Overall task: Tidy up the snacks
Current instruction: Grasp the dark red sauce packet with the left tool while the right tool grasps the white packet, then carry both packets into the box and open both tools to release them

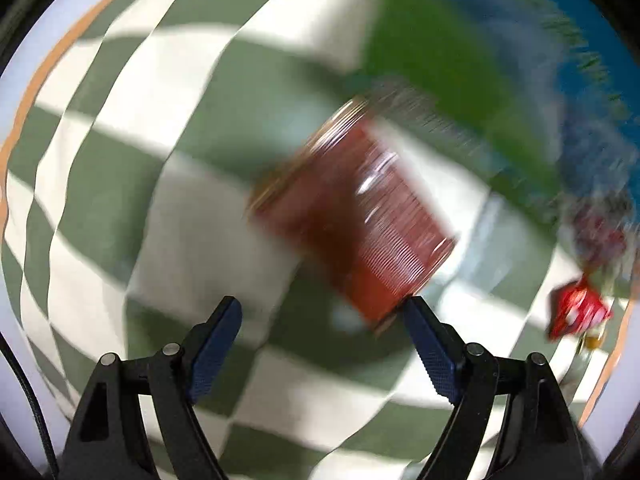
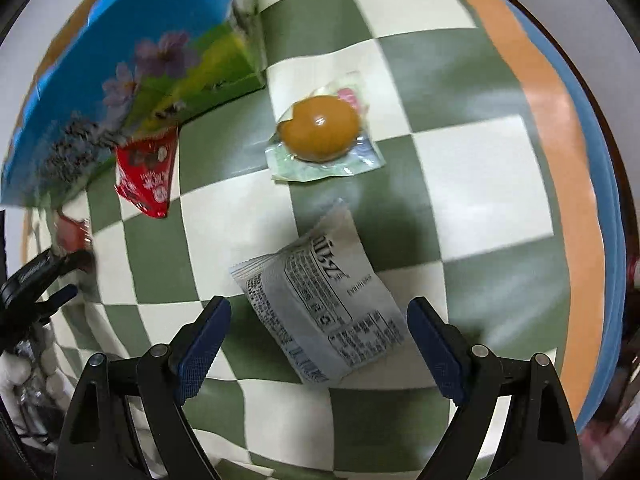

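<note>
The left tool (image 1: 322, 304) is seen with its jaws apart and nothing between them. A red-brown pack (image 1: 352, 220) lies on the checked cloth (image 1: 120, 120) just ahead of it, and the near corner of the pack is beside the right finger (image 1: 430, 344); whether it is touched cannot be told, because this view is blurred. A small red packet (image 1: 578, 312) is seen at the far right, near a large blue and green bag (image 1: 460, 60).

The right tool (image 2: 318, 304) is also held apart, and nothing is clamped. A grey sachet (image 2: 320, 312) lies flat on the cloth between its fingers, but the pads are not pressed on it. Beyond it a wrapped orange bun (image 2: 320, 128) is seen, well apart from the red packet (image 2: 146, 172), which lies just beside the big bag (image 2: 120, 80). The worktop (image 2: 560, 120) shows orange at the cloth's edge.

The step in hand is probably the taking of the sachet by the right tool and of the pack by the left. For a good grip, the right tool should be lowered until both pads are level with the sachet's thick middle, not its thin sealed edge, and then closed gently. The left tool should first be centred over the pack, so that the short sides are met squarely and the pack is not pushed away.
</note>
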`<control>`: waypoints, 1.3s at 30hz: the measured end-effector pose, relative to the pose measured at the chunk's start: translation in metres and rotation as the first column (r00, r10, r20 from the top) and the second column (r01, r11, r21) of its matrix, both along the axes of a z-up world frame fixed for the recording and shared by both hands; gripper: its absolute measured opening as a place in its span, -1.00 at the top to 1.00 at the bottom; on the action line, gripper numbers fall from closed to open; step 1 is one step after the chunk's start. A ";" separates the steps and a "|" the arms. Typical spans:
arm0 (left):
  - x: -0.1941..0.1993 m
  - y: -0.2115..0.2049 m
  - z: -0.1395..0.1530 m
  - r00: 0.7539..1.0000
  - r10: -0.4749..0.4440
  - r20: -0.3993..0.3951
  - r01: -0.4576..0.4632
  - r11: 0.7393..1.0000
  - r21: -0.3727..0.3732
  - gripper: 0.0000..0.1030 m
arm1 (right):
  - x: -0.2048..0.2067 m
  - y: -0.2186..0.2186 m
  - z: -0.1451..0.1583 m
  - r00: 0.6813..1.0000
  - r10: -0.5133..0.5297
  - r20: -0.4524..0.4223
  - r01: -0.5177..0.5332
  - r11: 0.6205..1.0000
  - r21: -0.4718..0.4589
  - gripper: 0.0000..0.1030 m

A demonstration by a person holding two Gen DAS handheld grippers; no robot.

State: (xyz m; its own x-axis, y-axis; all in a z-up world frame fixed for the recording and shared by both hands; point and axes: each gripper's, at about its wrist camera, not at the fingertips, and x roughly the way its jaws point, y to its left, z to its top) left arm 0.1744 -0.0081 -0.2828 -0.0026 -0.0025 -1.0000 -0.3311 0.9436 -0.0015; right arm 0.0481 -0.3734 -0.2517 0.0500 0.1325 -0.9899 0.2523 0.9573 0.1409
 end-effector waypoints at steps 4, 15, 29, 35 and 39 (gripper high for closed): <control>-0.018 0.023 0.015 0.994 0.108 0.007 -0.107 0.990 -0.090 -0.61 | 0.011 0.011 -0.016 0.997 0.071 -0.035 -0.072 0.997 -0.028 -0.79; 0.026 0.016 0.007 0.950 0.309 0.038 -0.299 0.941 -0.155 -0.61 | 0.014 0.048 -0.029 0.994 0.101 -0.040 -0.105 0.989 -0.106 -0.40; -0.049 -0.017 0.020 0.986 -0.161 0.035 0.162 0.987 -0.014 -0.13 | 0.007 0.045 -0.034 0.991 0.114 -0.063 -0.116 0.993 -0.018 -0.41; -0.107 -0.051 0.015 0.958 -0.281 -0.057 0.276 0.958 -0.083 -0.13 | -0.014 0.087 -0.034 0.973 0.210 -0.092 -0.209 0.978 0.014 -0.23; -0.125 -0.041 0.003 0.975 -0.206 -0.079 0.194 0.971 -0.137 -0.18 | -0.020 0.100 -0.035 0.971 0.218 -0.097 -0.215 0.976 0.037 -0.26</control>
